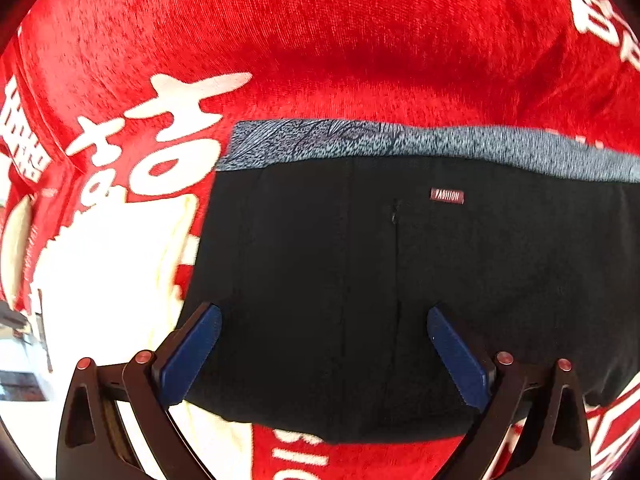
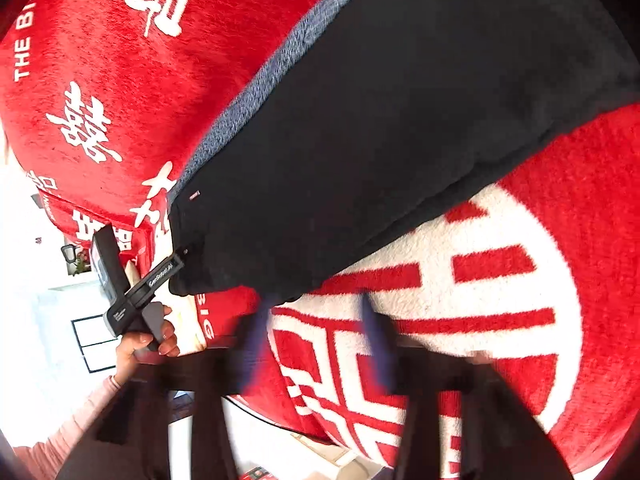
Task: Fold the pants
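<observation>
Black pants [image 1: 400, 272] with a grey speckled waistband [image 1: 360, 142] and a small red label [image 1: 447, 195] lie folded flat on a red blanket. My left gripper [image 1: 324, 320] is open, its blue pads [image 1: 196, 356] spread over the near edge of the pants, holding nothing. In the right wrist view the same pants [image 2: 380, 128] stretch from upper right to lower left, and the left gripper [image 2: 182, 264] shows at their lower left corner. My right gripper [image 2: 316, 316] is open and motion-blurred, just below the pants' edge, empty.
A red plush blanket [image 1: 340, 40] with white characters covers the surface; a large white circle pattern [image 2: 480, 280] lies by the right gripper. The person's hand [image 2: 140, 344] in a pink sleeve holds the left gripper. The blanket's edge and a bright room are at left.
</observation>
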Motion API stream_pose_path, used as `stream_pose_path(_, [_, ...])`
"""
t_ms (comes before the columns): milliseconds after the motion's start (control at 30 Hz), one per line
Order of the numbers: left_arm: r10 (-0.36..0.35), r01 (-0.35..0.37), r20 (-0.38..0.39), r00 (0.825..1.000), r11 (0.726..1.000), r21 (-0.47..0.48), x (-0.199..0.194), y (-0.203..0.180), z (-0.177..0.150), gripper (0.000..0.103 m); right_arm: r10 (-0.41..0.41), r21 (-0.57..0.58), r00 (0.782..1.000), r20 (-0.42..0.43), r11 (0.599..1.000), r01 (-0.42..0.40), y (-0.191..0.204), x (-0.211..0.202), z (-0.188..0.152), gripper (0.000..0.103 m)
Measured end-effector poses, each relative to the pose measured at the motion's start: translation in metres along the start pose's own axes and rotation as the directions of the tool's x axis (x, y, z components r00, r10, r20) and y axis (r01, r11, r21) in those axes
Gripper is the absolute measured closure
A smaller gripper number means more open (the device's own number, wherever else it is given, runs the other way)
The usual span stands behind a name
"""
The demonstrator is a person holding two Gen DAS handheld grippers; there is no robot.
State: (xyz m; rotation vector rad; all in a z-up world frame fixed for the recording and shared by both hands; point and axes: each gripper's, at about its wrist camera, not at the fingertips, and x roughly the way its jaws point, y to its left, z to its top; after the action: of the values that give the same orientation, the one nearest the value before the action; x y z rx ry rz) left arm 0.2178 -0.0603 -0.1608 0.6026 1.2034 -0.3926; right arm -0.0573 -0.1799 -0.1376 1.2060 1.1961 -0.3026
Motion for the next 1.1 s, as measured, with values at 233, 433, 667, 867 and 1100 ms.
stream_pose_path(233, [-0.041,0.040,0.010,0.999,0.999,0.014,0.005,0.004,-0.004,0.000,0.081,0.091,0.996,0.029,0.992,-0.083,-0.008,0.018,0.018,0.044])
stream_pose_path(433, [0.006,-0.020,0.100,0.995,0.990,0.142,0.001,-0.009,-0.012,0.000,0.000,0.021,0.998,0.060,1.000,-0.001,0.012,-0.002,0.024,0.090])
stream_pose_path(667, [0.063,-0.067,0.037,0.997,0.990,0.120,-0.016,-0.020,-0.004,0.000,-0.056,0.059,0.998,-0.034,0.997,0.058,-0.007,-0.006,0.007,0.072])
stream_pose_path(867, [-0.096,0.091,0.041,0.995,0.989,0.119,-0.060,-0.070,-0.003,0.000,-0.177,-0.030,0.984,0.017,0.984,0.177,-0.018,-0.055,-0.010,0.038])
stream_pose_path(1100, [-0.269,0.259,0.048,0.962,0.954,0.151,-0.096,-0.177,0.017,0.000,-0.212,0.093,0.974,0.080,0.974,0.205,-0.065,-0.107,-0.011,0.037])
